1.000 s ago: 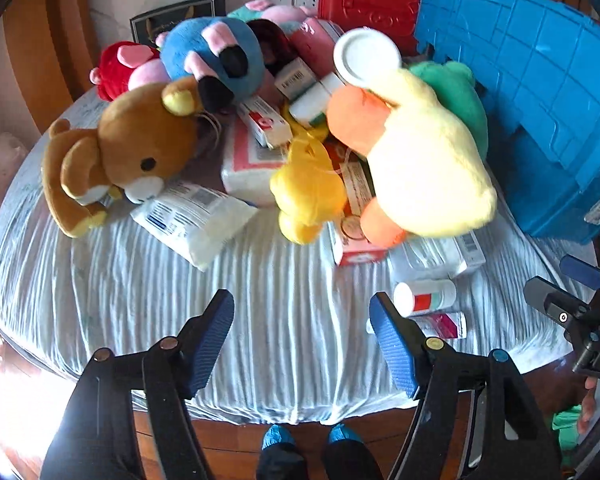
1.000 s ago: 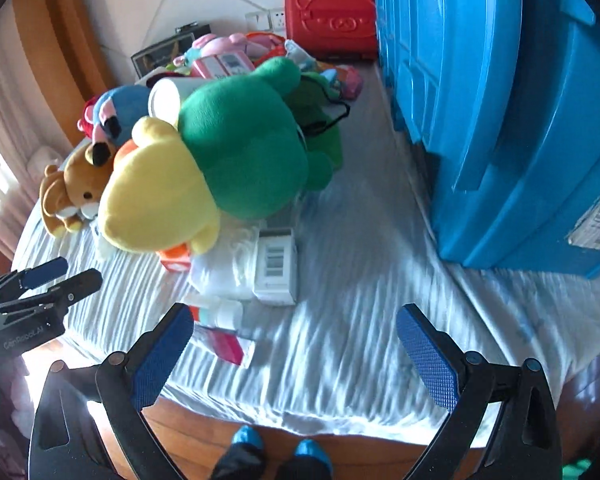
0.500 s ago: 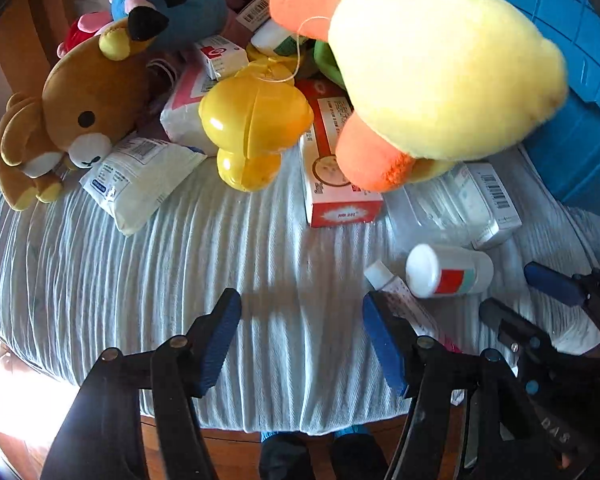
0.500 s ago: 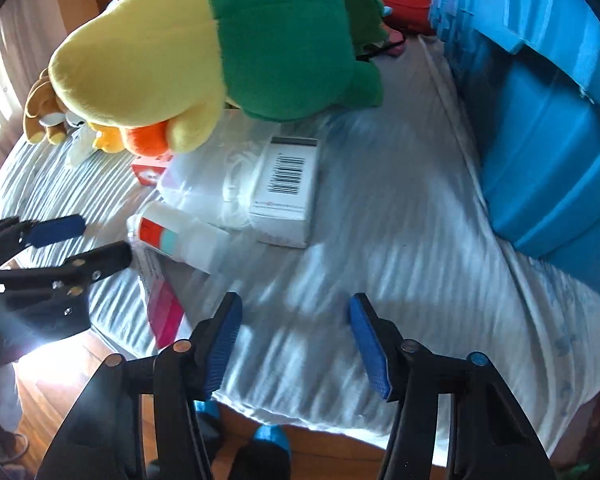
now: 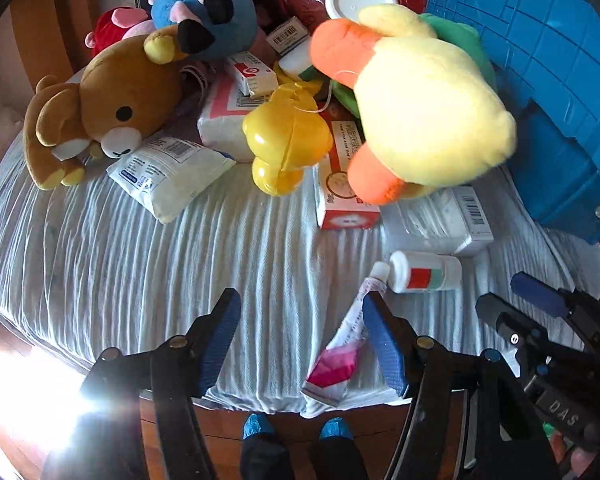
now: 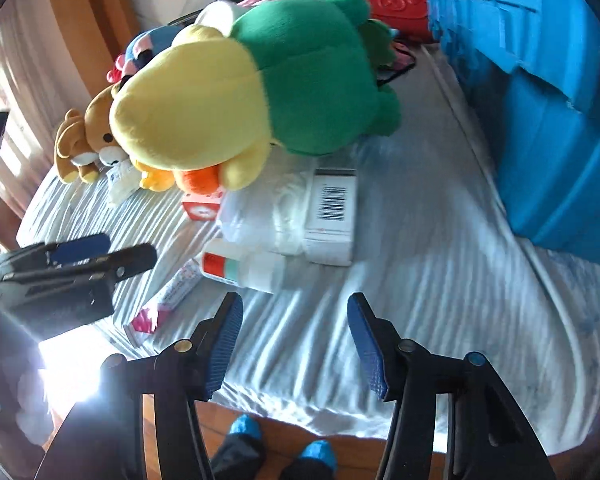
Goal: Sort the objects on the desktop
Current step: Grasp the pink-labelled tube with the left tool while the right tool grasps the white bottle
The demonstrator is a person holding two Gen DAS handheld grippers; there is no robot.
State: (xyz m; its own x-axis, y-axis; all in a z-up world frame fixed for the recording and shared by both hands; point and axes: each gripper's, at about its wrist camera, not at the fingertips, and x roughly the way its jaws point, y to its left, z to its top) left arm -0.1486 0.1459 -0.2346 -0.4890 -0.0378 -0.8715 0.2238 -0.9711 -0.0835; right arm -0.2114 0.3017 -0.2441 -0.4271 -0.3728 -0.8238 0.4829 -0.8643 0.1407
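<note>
Presently, catalogue of the near table edge:
Left gripper: fingers parted at a middling width, holding nothing; the right-hand pad stands just beside the tube.
Right gripper: fingers parted, narrower than full, holding nothing, bare cloth between them.
Tube: lies flat on the ribbed cloth at the table's near edge, cap pointing toward the small bottle; probably light and soft, slippery film; best taken across the body near the middle, gently.
Tube, looks: white upper part, pink lower end, flat crimped tail.
Small bottle: on its side, white with red and green label; likely light, stiff, apt to roll.
Beyond: yellow plush duck, brown bear, blue crate.
</note>
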